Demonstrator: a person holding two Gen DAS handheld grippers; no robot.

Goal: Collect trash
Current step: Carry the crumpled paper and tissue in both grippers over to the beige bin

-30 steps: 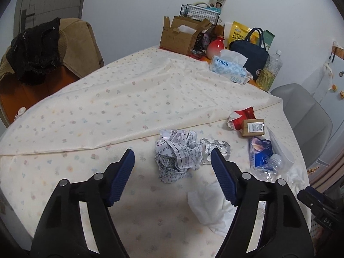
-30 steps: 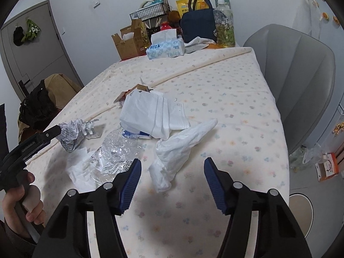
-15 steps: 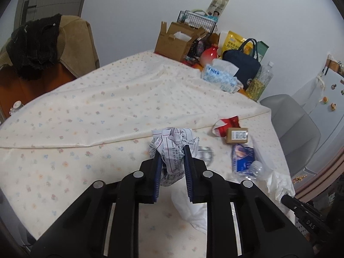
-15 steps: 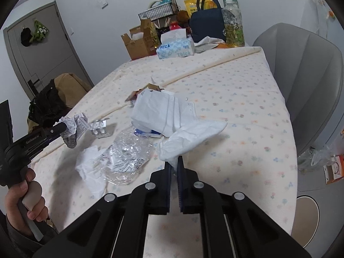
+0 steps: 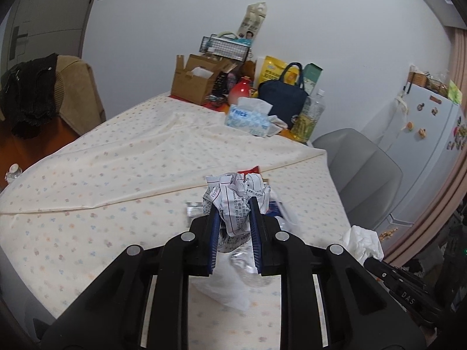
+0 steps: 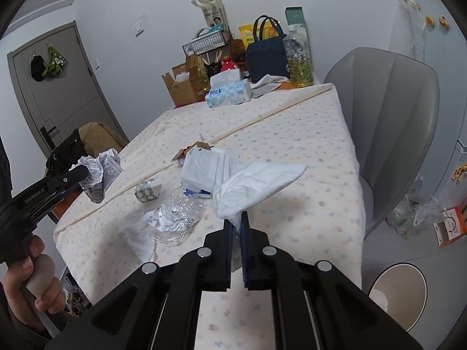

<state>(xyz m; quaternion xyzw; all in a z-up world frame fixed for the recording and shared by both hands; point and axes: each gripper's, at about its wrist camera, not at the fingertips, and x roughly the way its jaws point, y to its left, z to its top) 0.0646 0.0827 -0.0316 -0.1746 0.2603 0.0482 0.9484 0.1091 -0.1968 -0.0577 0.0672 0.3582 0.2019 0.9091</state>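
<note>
- Left black gripper with blue pads (image 5: 233,207) pinches a crumpled ball of white printed paper (image 5: 236,201) and holds it up off the table. In the right wrist view the same gripper (image 6: 83,179) sits at the far left, with a person's hand (image 6: 35,280) around its handle.
- Right black gripper with blue pads (image 6: 237,218) has its pads pressed tight on the thin end of a soft white tissue (image 6: 259,183). The wide end of the tissue sticks up and to the right, above the cloth.
- More trash lies on the cream tablecloth with small flowers (image 6: 292,134): a squashed clear plastic bottle (image 6: 178,210), a flat white paper bag (image 6: 204,169), a small silver pill sheet (image 6: 146,194) and another white tissue (image 6: 140,239) near the close left edge.
- At the far end of the table stand a brown cardboard box (image 6: 184,87), a blue and white tissue box (image 6: 229,93) and a dark blue bag with handles (image 6: 265,55).
- On the right is a grey chair (image 6: 391,110). On the floor near the right is a round bin (image 6: 400,291).
</note>
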